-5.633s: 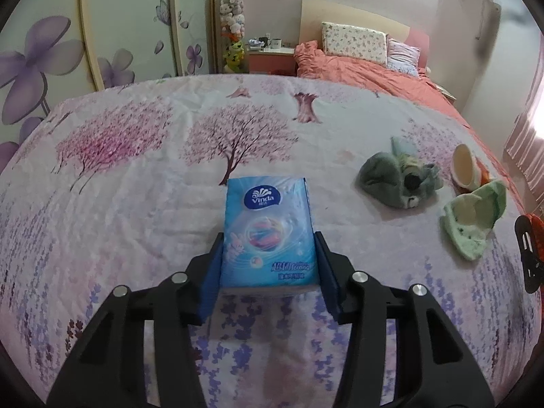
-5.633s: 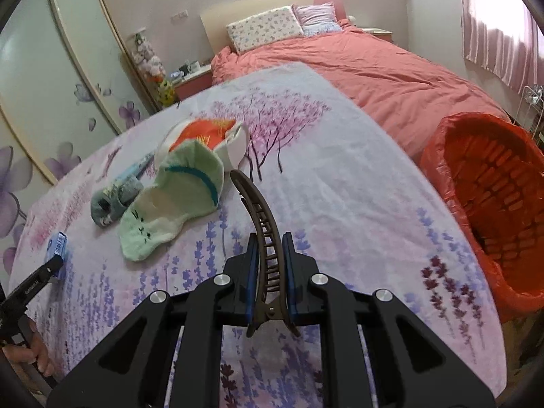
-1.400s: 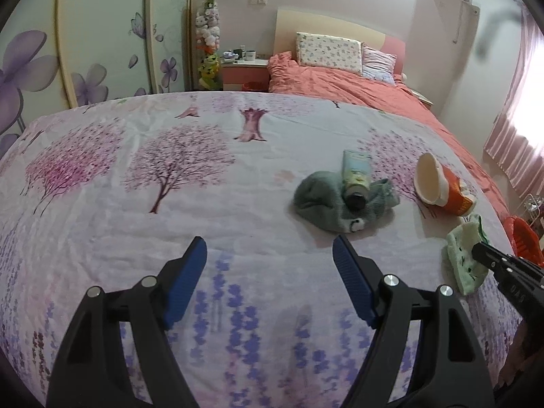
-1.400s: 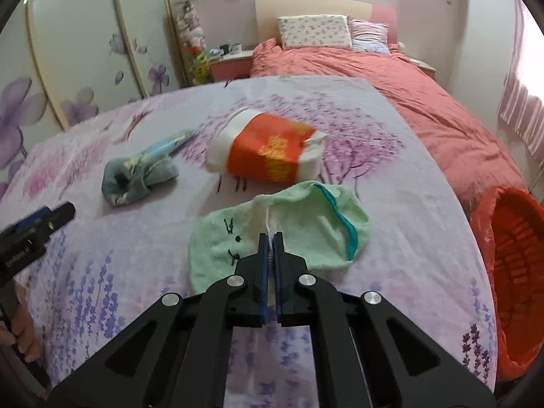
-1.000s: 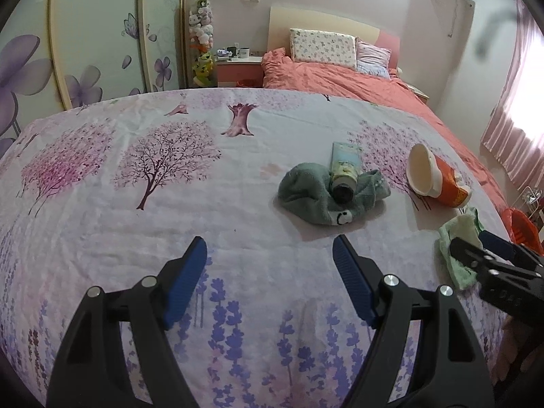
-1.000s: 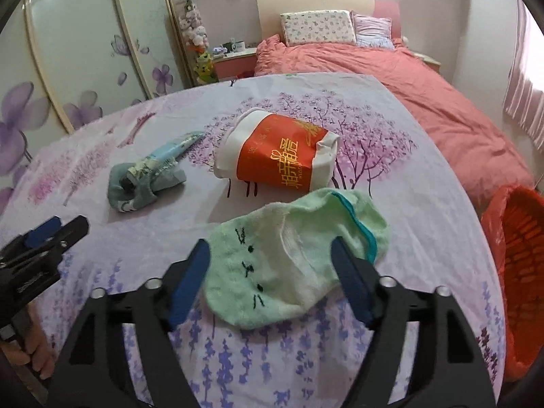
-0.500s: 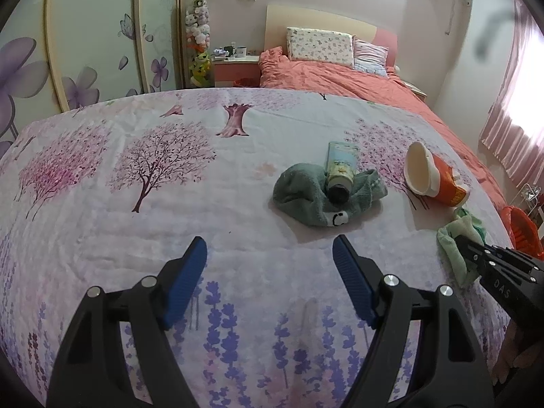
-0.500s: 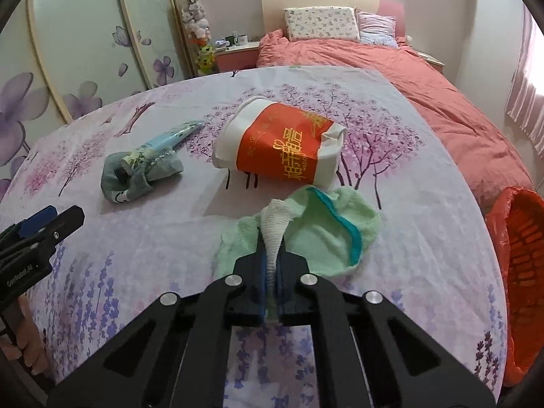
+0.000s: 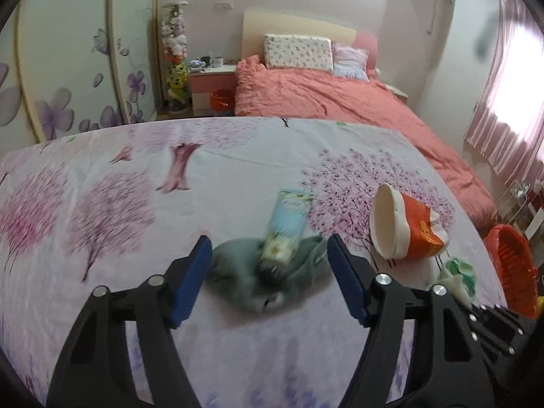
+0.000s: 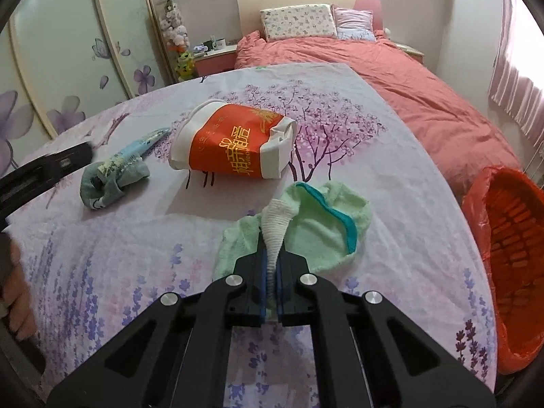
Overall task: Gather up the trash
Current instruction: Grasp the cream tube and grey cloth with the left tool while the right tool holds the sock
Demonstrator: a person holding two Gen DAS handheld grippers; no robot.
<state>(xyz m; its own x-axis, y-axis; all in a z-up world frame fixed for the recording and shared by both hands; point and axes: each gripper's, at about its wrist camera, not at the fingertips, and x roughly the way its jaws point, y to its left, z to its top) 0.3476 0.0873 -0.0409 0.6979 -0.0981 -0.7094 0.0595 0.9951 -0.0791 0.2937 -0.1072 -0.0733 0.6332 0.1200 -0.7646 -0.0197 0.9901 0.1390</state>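
Your right claw (image 10: 270, 292) pinched the green sock (image 10: 326, 224); carry it w/o snagging to the red bin (image 10: 510, 255) at 3 o'clock. Left claw (image 9: 268, 277) was closing, nothing gripped.

Ahead of me a bed (image 9: 340, 102) in a coral-pink cover, two pillows (image 9: 299, 51) against a cream headboard (image 9: 292, 23), pale wardrobe doors (image 9: 78, 68) with purple flowers on my left, pink curtains (image 9: 503, 108) glowing with daylight on my right, a nightstand (image 9: 210, 81) beside the bed
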